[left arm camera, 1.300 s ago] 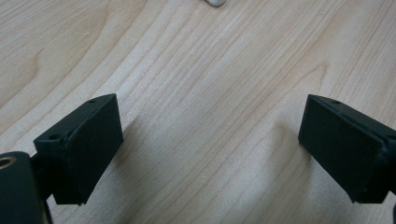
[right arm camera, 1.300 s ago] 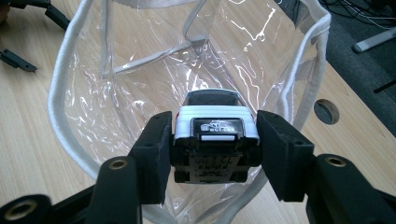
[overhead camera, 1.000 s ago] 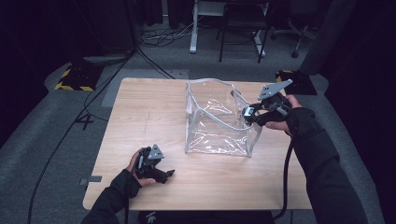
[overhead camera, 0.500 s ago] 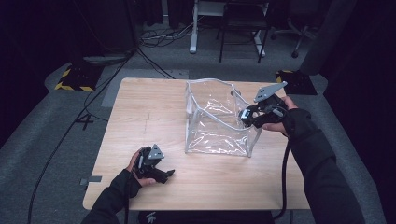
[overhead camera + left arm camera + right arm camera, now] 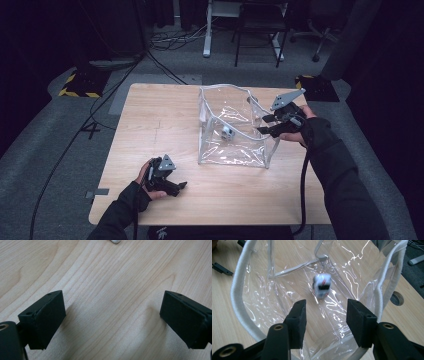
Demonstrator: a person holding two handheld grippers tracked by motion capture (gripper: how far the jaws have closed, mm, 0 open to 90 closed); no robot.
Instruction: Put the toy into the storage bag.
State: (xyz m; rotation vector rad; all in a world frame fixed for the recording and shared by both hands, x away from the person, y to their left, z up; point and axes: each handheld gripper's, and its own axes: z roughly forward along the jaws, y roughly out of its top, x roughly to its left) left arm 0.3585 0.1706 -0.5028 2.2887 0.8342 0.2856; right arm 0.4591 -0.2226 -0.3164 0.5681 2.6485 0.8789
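Note:
A clear plastic bag (image 5: 216, 145) with a white-trimmed rim (image 5: 237, 290) stands open on the wooden table (image 5: 150, 120). Inside it is a small white toy car (image 5: 226, 133), blurred in the right gripper view (image 5: 322, 286). My right gripper (image 5: 263, 125) hovers at the bag's right rim and points into it (image 5: 325, 307). Its jaws have just been closing a little, and they stand apart with nothing between them. My left gripper (image 5: 179, 188) rests near the table's front left, open over bare wood (image 5: 112, 305).
A round cable hole (image 5: 397, 298) sits in the table beside the bag. Dark floor, cables and a chair base (image 5: 260, 30) lie beyond the far edge. A small pale object (image 5: 115, 241) shows at the top edge of the left gripper view.
The white toy car now shows inside the bag, blurred as if moving. My right gripper has shifted slightly at the bag's rim. The left hand has stayed put.

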